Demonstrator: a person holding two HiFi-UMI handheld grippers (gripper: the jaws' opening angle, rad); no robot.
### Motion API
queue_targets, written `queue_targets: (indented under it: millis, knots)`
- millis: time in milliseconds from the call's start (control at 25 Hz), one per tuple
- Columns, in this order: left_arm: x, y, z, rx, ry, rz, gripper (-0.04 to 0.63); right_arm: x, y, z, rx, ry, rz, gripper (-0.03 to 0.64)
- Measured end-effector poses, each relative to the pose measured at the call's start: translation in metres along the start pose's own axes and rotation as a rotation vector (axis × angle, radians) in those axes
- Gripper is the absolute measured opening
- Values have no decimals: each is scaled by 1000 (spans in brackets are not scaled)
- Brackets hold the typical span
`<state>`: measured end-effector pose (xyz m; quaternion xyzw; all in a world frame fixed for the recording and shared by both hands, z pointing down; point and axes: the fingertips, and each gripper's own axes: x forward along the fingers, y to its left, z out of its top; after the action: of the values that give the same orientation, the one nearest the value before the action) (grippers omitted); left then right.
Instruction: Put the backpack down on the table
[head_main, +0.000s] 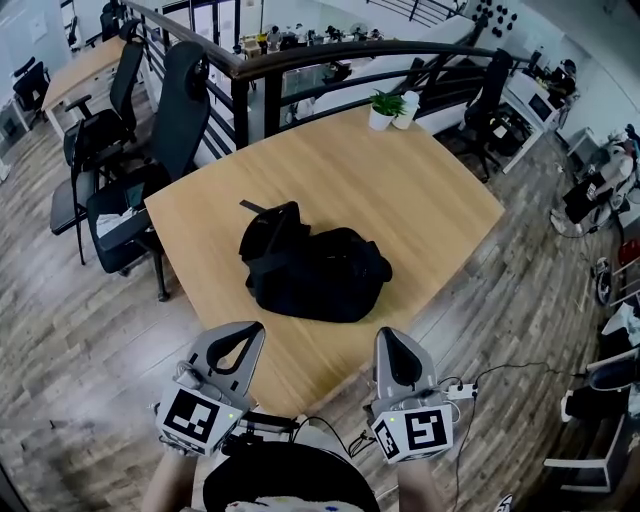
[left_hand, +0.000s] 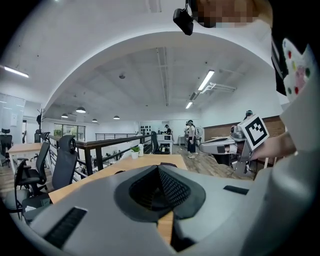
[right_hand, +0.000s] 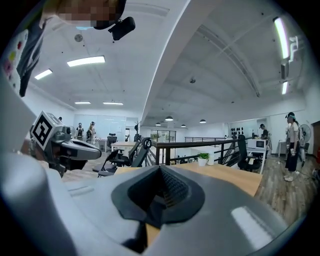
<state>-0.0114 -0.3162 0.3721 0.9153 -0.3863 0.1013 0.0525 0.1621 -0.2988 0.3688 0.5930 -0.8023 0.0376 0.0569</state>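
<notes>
The black backpack lies slumped on the wooden table, a strap sticking up at its back left. Both grippers hover at the table's near edge, apart from the bag. My left gripper is shut with nothing in it, to the bag's front left. My right gripper is shut and empty too, to the bag's front right. In the left gripper view the closed jaws hide nearly all of the bag. The right gripper view shows its own closed jaws and the tabletop beyond.
Two small potted plants stand at the table's far corner. Black office chairs crowd the table's left side, and a dark railing runs behind it. Another chair is at the far right. Cables trail on the floor.
</notes>
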Motion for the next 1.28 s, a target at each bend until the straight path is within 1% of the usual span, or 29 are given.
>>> queue_targets:
  millis: [160,360,480,680,920,1160,1280]
  knots:
    - [3,2,-4,2,5,0,6,0,-2,-9,48,17,3,9]
    - [5,1,-5,-4,12,1,6,-1,0,-14,39,28,7,9]
    - [5,1,-8,-5,20,4,6,-1,0,-17,57,32,6,8]
    - [7,3,-10,25,34,4,6,1,1,-15,90,22,16,8]
    - [7,-2,-7,8,24,4,6,1,3,-14,87,21,18,8]
    - [8,-6,-4,5,11,-4,6,2,9,-17,34,37,41,8]
    - [9,-10,-7,9,25,-24,6,1,12,-22,23,48,48,8]
